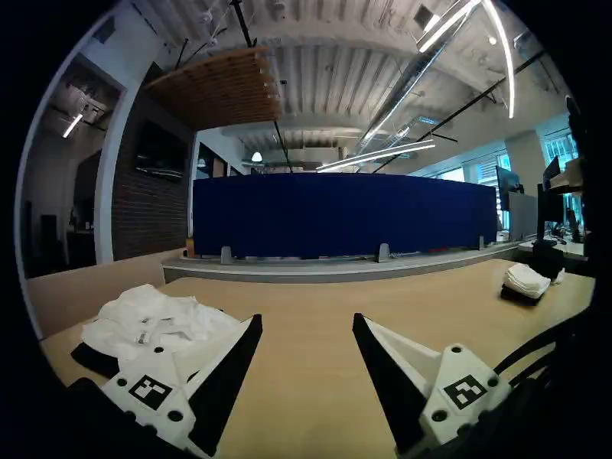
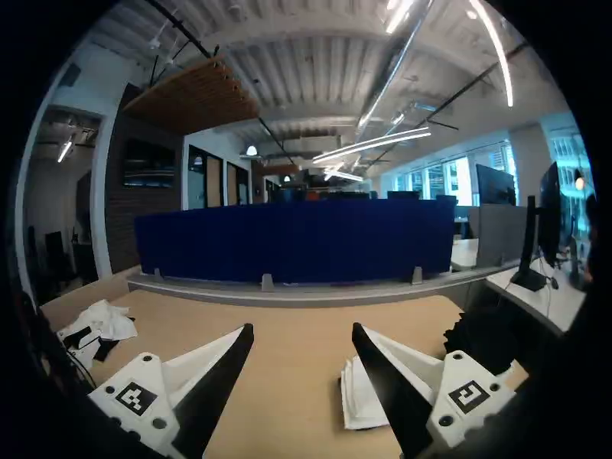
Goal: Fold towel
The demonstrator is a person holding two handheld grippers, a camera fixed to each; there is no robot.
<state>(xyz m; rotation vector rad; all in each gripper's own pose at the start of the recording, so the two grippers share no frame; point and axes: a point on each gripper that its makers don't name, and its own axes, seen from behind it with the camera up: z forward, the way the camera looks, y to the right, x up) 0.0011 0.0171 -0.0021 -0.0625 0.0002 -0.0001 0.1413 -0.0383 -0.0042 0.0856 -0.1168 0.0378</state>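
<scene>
Nearest the lens, my left tongs (image 1: 306, 320) stand wide apart, gripping nothing, with just the bare light wooden table (image 1: 314, 367) between the fingers. My right tongs (image 2: 302, 329) are the same: spread wide and empty. The task thing, as I judge it, is the heap of crumpled white cloth towels (image 1: 153, 317). In the left gripper view it lies on the table ahead and off to the left, just beside my left finger, partly over a black cloth (image 1: 92, 358). In the right gripper view the same heap (image 2: 103, 321) sits well apart, at the table's far left edge, so the left tongs are clearly nearer and should make the first pick. The heap is bunched up, so I can't read a long axis or find a corner or a clean hem. I'd need to swing the tongs left and pinch an upper fold. A neat stack of folded white towels (image 2: 356, 394) lies just beside my right finger, partly under it. In the left gripper view that stack (image 1: 528, 279) is far off to the right. I take these towels to be already done, so they aren't the target. A long dark blue fabric partition (image 1: 336, 214) closes the back of the table. Risk: the pinch may grab several towels at once.
</scene>
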